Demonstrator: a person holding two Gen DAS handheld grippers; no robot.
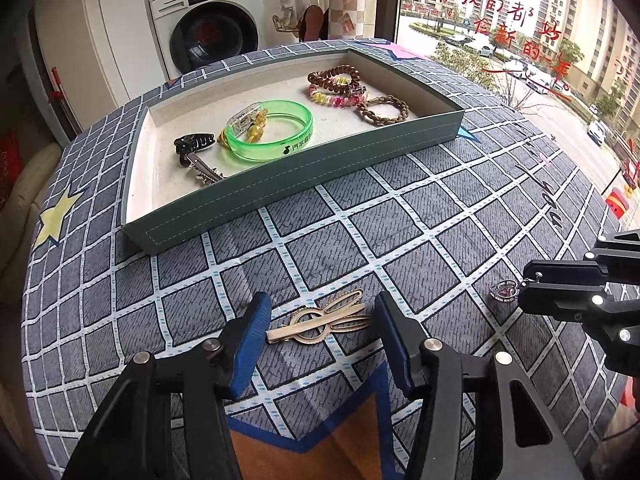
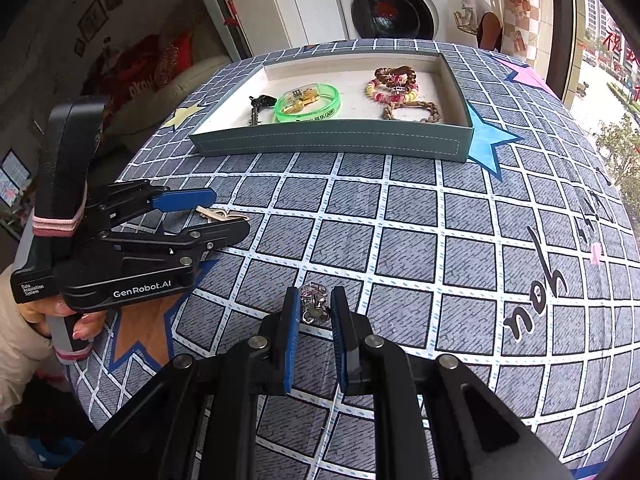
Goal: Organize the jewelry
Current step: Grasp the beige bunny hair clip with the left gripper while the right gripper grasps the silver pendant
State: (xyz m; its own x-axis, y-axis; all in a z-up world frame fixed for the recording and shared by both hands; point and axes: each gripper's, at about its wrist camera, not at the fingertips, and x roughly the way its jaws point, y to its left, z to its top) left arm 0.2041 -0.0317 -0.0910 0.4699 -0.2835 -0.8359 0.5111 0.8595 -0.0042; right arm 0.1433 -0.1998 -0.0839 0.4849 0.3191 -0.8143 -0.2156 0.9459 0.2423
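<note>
A gold hair clip (image 1: 320,320) lies flat on the checked cloth between the open fingers of my left gripper (image 1: 318,312); it also shows in the right wrist view (image 2: 218,214). A small silver and pink heart pendant (image 2: 314,304) lies on the cloth between the narrowly open fingers of my right gripper (image 2: 316,300); it is partly hidden by that gripper in the left wrist view (image 1: 504,291). A grey-green tray (image 1: 280,184) at the back holds a green bangle (image 1: 269,130), black clips (image 1: 192,148) and coiled and braided hair ties (image 1: 344,88).
The checked cloth with star prints (image 2: 400,216) covers a round table that drops off on all sides. A washing machine (image 2: 394,4) stands behind it. A window (image 1: 520,40) is at the right.
</note>
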